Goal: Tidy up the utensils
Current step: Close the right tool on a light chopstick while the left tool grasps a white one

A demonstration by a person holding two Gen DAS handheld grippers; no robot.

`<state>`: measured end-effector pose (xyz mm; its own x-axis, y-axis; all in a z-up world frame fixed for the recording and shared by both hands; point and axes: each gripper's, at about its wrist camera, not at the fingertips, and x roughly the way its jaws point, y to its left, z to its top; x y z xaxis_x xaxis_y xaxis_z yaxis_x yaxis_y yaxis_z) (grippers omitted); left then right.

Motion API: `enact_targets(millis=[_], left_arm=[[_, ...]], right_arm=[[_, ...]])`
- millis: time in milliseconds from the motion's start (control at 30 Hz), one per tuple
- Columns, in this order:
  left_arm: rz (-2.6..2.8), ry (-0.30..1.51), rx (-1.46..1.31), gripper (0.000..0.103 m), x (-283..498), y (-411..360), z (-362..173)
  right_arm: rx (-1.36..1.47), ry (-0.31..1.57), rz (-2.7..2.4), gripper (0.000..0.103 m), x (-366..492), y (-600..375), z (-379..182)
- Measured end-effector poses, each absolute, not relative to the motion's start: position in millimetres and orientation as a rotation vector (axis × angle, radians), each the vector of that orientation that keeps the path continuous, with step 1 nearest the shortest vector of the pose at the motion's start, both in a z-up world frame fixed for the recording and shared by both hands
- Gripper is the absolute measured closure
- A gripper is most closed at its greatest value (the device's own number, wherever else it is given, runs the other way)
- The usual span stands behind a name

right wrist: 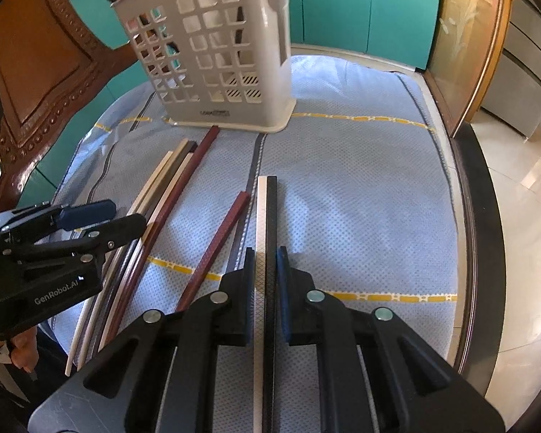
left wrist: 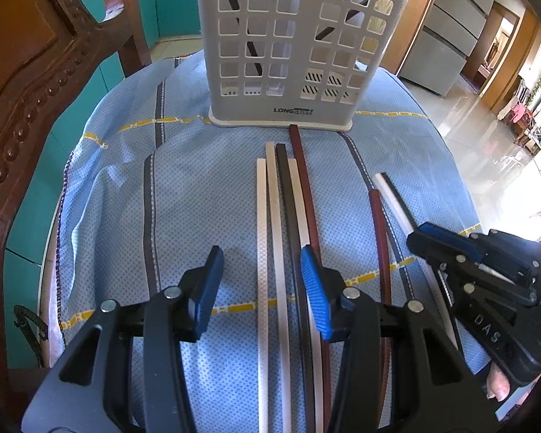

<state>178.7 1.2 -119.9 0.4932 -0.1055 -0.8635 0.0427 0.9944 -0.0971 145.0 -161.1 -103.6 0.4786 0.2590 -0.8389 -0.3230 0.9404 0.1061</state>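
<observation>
Right wrist: right gripper [right wrist: 265, 270] jaws clamp two chopsticks [right wrist: 267, 223]; left gripper [left wrist: 261, 281] jaws open, empty.

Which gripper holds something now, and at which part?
The right gripper clamps a white chopstick and a black chopstick together at mid-length. The left gripper is open, holding nothing.

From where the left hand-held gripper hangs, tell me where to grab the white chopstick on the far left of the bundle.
Grip the white chopstick mid-length, from above, jaws across its width. It lies flat on the cloth, lengthwise toward the basket, with bare cloth on its left for one finger; its neighbour crowds the right.
</observation>
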Motion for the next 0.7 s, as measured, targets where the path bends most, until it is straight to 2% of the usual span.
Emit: enact_targets(millis=[133,233,267,333,500,567,600,667,700], left_arm=[[-0.110,1.052,-0.065,0.070,179.0,-0.7,-118.6],[-0.108,1.051,-0.066,0.072,178.5,0.3,-116.3],[-0.113,1.049,-0.072,0.071,178.2,0.8,-115.4],[-0.137,1.050,-0.077,0.063,177.2,-0.9,-113.6],[-0.147,1.071,-0.045,0.057,177.4,-8.7,-120.8],[-0.152,1.068,-0.054,0.063,177.3,-9.0,-120.6],[-0.156,1.066,-0.065,0.073,177.5,-8.1,-120.3],[-0.156,1.058,-0.070,0.074,177.3,-7.5,-118.0],[-0.143,1.048,-0.065,0.096,177.0,-6.2,-116.7]], right_arm=[[-0.065,1.004,0.356,0.091,144.5,-163.6,-100.9],[-0.079,1.007,0.354,0.091,143.7,-162.8,-101.2],[-0.082,1.011,0.355,0.091,143.6,-162.4,-101.8],[-0.085,1.017,0.354,0.091,143.0,-161.6,-103.2],[-0.095,1.019,0.357,0.091,141.5,-159.5,-104.3],[-0.098,1.021,0.358,0.091,141.8,-158.9,-104.7],[-0.099,1.021,0.357,0.091,141.5,-159.0,-104.7],[-0.099,1.021,0.355,0.091,141.7,-159.9,-105.1],[-0.098,1.022,0.354,0.091,142.1,-160.2,-105.1]])
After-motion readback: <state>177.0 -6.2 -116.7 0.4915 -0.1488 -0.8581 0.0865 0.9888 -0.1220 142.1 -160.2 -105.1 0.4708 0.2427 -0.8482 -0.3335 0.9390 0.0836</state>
